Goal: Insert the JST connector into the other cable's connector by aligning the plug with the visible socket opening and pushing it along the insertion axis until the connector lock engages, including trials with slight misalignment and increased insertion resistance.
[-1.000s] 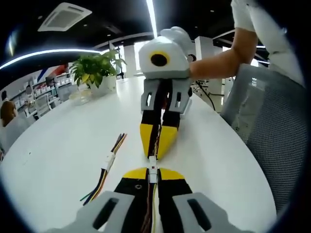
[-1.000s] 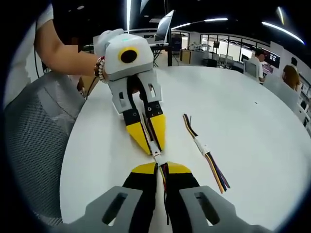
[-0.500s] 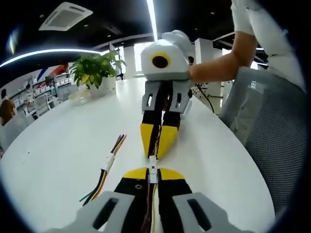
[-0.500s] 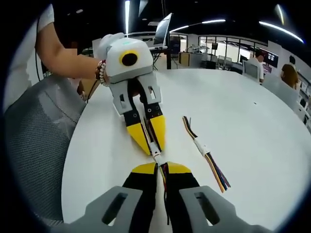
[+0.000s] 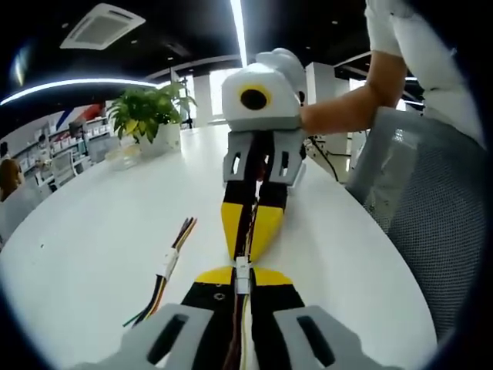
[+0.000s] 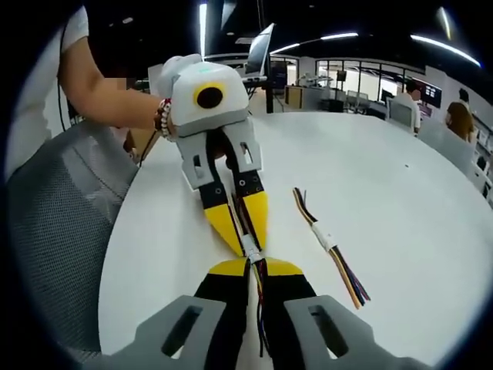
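Two white JST connectors (image 5: 243, 272) meet end to end between the two grippers' yellow tips, over the white table (image 5: 92, 247). My left gripper (image 5: 242, 280) is shut on its cable, whose coloured wires run back between its jaws. Facing it, my right gripper (image 5: 248, 245) is shut on the other cable. In the right gripper view, my right gripper (image 6: 256, 267) holds its wires and the joined connectors (image 6: 250, 247) sit just ahead, with the left gripper (image 6: 240, 240) opposite. Whether the lock has engaged is too small to tell.
A spare joined cable pair with coloured wires (image 5: 166, 266) (image 6: 330, 247) lies on the table beside the grippers. A potted plant (image 5: 150, 112) stands at the far end. A grey mesh chair (image 5: 424, 208) (image 6: 54, 231) stands at the table's edge, by a person's arm (image 5: 354, 104).
The two grippers have drawn slightly closer together, and the connectors between their tips look pressed tighter. The spare cable has not moved on the table.
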`<state>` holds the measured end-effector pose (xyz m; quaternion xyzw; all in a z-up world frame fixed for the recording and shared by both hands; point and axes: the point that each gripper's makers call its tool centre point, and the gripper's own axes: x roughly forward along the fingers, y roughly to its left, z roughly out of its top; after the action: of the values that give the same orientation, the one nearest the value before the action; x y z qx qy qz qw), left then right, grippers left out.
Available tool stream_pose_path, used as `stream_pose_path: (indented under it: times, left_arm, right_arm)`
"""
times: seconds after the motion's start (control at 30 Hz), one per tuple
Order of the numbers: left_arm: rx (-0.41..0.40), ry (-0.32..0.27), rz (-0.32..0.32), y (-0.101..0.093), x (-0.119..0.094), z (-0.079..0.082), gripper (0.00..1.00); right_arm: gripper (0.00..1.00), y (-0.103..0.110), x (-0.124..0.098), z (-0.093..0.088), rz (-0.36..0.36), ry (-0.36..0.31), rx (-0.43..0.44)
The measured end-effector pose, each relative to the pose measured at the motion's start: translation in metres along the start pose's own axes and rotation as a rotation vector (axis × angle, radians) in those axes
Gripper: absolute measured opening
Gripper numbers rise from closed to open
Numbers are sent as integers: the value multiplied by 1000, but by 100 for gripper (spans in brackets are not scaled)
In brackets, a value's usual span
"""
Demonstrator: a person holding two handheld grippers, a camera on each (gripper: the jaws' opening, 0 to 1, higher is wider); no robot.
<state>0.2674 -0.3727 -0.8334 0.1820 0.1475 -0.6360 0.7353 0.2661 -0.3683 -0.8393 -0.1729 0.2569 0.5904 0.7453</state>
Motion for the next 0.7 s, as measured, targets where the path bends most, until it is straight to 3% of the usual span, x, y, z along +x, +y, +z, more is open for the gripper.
stream_pose_path:
  times: [0.33, 0.37, 0.4, 0.5, 0.7]
  left_arm:
    - [4, -4, -5, 1, -2, 2, 0]
    - [-19, -42, -20, -2, -1, 8, 0]
    - [13, -10, -7, 2, 0, 4, 0]
    - [13, 9, -10, 2, 6, -1, 0]
    - [0, -12, 2, 5, 6, 4, 0]
  right_arm:
    - [2, 0, 0, 3, 0, -15, 17]
    - [2, 6, 2, 9, 30, -52, 42]
    - [2, 2, 1, 7, 11, -34, 33]
    - [2, 3, 3, 4, 6, -13, 4]
    - [2, 0, -3, 6, -1, -44, 30]
